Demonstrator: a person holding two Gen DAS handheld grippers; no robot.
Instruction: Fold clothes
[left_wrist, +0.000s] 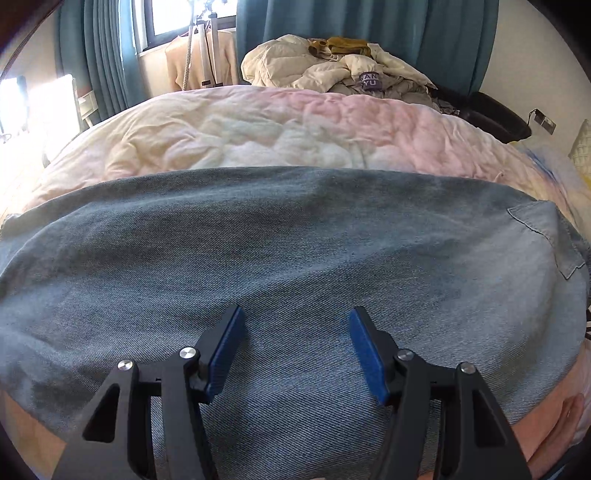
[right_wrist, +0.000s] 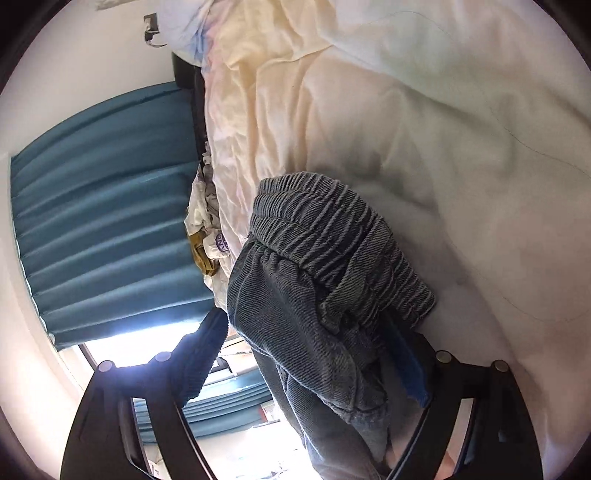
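Two views, taken in turn. From the left wrist: left tongs (left_wrist: 295, 321) released, blue pads (left_wrist: 225, 350) spread apart with nothing pinched between them, poised over a broad spread of denim garment (left_wrist: 288, 243). Denim flat beneath and ahead of the tongs, reaching far out to both sides, a sewn pocket (left_wrist: 543, 240) off to the right. Beyond the denim, a rumpled pastel duvet (left_wrist: 280, 129) on the bed. Farther still, a heap of pale clothes (left_wrist: 332, 66) before teal curtains (left_wrist: 369, 33).

From the right wrist: right tongs (right_wrist: 314, 332) spread wide, bunched denim with its ribbed elastic waistband (right_wrist: 332, 236) sitting between the fingers. Blue pad (right_wrist: 410, 362) on the right partly buried under the cloth; left finger (right_wrist: 207, 343) standing clear of it, so no real clench. Fabric hanging down past the tongs toward the camera. Cream duvet (right_wrist: 406, 110) ahead and to the right of the tongs, teal curtain (right_wrist: 110, 206) to the left.
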